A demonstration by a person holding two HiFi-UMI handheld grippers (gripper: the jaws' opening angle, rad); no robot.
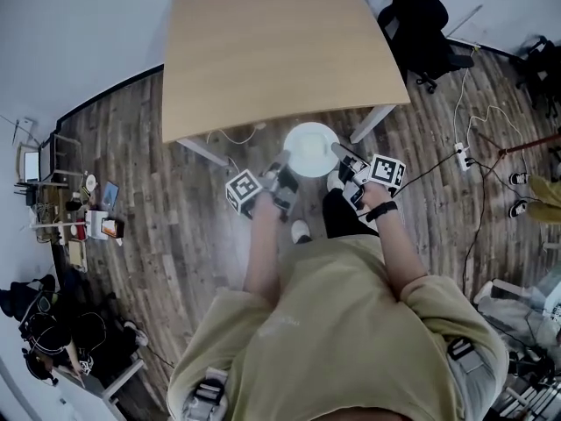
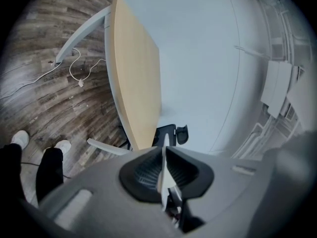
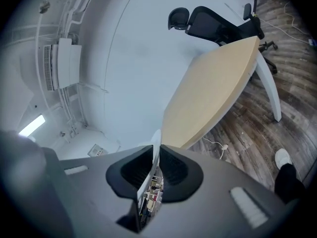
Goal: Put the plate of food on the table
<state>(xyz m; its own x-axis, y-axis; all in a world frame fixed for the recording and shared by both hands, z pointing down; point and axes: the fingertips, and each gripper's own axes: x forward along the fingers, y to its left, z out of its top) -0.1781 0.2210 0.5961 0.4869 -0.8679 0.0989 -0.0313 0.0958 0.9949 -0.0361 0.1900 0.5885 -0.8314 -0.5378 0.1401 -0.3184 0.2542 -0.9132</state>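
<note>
A white round plate [image 1: 311, 148] hangs in the air just in front of the near edge of the light wooden table [image 1: 263, 51], above the floor. I cannot make out food on it. My left gripper [image 1: 280, 165] is shut on the plate's left rim and my right gripper [image 1: 341, 153] on its right rim. In the left gripper view the thin plate rim [image 2: 166, 179] sits edge-on between the jaws of the left gripper [image 2: 163, 158]. In the right gripper view the rim [image 3: 156, 139] pokes out between the closed-in jaws of the right gripper [image 3: 155, 158].
White table legs [image 1: 372, 123] stand on dark wood flooring. A black office chair [image 1: 429, 24] is at the table's right. Cables and a power strip [image 1: 462, 156] lie on the floor at the right. A cluttered shelf [image 1: 79, 217] is at the left. The person's shoe [image 1: 301, 231] is below the plate.
</note>
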